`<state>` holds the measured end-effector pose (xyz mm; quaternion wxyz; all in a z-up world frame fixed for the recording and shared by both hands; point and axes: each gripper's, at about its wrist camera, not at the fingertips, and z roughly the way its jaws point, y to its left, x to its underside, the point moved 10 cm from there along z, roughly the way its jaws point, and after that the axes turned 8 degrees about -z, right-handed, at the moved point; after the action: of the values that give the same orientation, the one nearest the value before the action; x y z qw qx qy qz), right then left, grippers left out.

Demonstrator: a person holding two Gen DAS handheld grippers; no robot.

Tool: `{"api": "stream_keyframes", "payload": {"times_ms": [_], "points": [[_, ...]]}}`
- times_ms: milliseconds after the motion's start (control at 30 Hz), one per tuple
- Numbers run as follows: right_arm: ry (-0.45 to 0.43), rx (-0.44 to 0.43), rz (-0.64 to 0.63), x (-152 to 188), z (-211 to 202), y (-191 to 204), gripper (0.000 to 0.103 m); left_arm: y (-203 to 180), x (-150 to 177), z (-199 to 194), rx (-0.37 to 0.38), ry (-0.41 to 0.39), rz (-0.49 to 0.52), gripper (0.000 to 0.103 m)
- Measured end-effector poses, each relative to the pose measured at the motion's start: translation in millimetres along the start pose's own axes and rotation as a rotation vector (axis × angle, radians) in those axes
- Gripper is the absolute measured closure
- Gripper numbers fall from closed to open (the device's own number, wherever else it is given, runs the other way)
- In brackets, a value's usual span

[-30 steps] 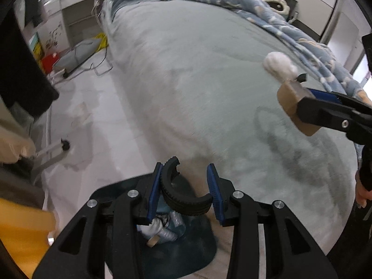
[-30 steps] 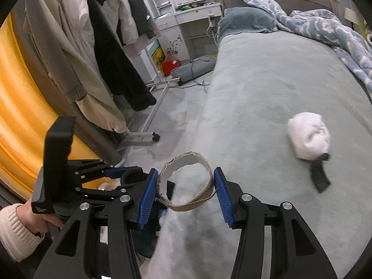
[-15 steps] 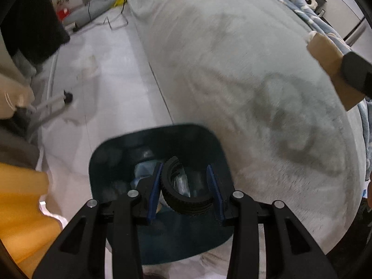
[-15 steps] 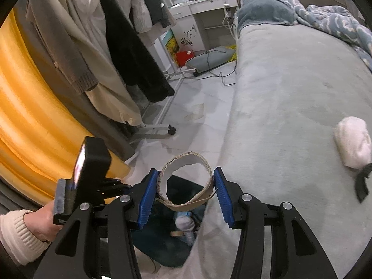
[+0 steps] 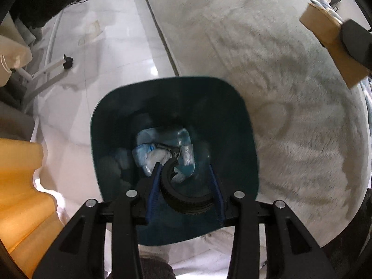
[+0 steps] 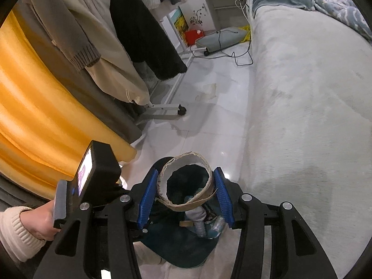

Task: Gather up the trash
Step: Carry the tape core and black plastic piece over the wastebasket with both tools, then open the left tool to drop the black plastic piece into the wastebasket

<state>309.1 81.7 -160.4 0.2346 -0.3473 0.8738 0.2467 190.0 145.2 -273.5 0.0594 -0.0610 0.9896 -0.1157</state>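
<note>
While I hold it over the bin, my left gripper [image 5: 186, 193] is clamped on a black ribbed rubber ring piece [image 5: 183, 197], a broken C-shaped arc pinched between the blue pads [image 5: 152, 193]. That piece hangs directly above the open mouth of the dark teal trash bin [image 5: 241, 125]. Bin stands on the white tile floor [image 5: 121, 53], its right rim touching or just beside the grey plush bed edge [image 5: 290, 97]; cannot tell which.

Inside the bin, left wrist view: a crushed clear plastic bottle [image 5: 183, 148] with bluish tint, crumpled white tissue or wrapper [image 5: 151, 158] on top of it, a small dark item across the middle, too blurred to name. All of it sits at the bottom.

My right gripper [image 6: 184, 195] is closed on a torn cardboard ring [image 6: 186, 181], brown outside, white inside, held open-side toward the camera, squeezed between both blue pads. Ring sits above the near-left part of the bin [image 6: 181, 248]. Through and below it I see the bottle [image 6: 216, 225] and a grey-white wad [image 6: 196, 212] in the bin.

In the left wrist view the cardboard [image 5: 330, 46] shows at the upper right, over the bed.

Orange curtain [image 6: 34, 107] and hanging coats [image 6: 97, 32] at left, with a rack foot on a caster [image 6: 181, 110] on the floor.
</note>
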Motion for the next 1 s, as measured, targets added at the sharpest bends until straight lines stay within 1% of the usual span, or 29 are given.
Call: {"api": "stream_keyframes", "payload": {"times_ms": [67, 100, 133, 233, 267, 367, 467, 600, 800, 1000], "points": [[0.008, -0.01, 0.009, 0, 6, 2, 0.053, 4, 4, -1, 0.005, 0.006, -0.002, 0.052], [0.011, -0.013, 0.012, 0, 8, 3, 0.053, 5, 4, -2, 0.007, 0.005, -0.004, 0.046], [0.016, -0.014, 0.012, 0, 12, 5, 0.053, 7, 6, -3, 0.01, 0.006, -0.004, 0.044], [0.031, -0.012, 0.011, 0, 22, 8, 0.053, 13, 9, -5, 0.006, 0.007, -0.001, 0.032], [0.038, -0.012, 0.012, 1, 26, 9, 0.053, 16, 9, -6, -0.005, 0.004, -0.001, 0.031], [0.059, -0.008, 0.011, 2, 36, 10, 0.053, 26, 7, -11, -0.012, -0.019, -0.015, 0.031], [0.086, -0.006, 0.002, 5, 49, 14, 0.053, 30, 1, -25, 0.021, -0.072, -0.039, 0.031], [0.123, 0.0, -0.016, 10, 64, 21, 0.053, 33, -10, -47, 0.048, -0.148, -0.051, 0.038], [0.188, 0.016, -0.026, 25, 85, 24, 0.053, 37, -28, -83, 0.039, -0.3, -0.026, 0.045], [0.236, 0.02, -0.05, 39, 101, 30, 0.053, 38, -36, -113, 0.03, -0.408, 0.005, 0.05]]}}
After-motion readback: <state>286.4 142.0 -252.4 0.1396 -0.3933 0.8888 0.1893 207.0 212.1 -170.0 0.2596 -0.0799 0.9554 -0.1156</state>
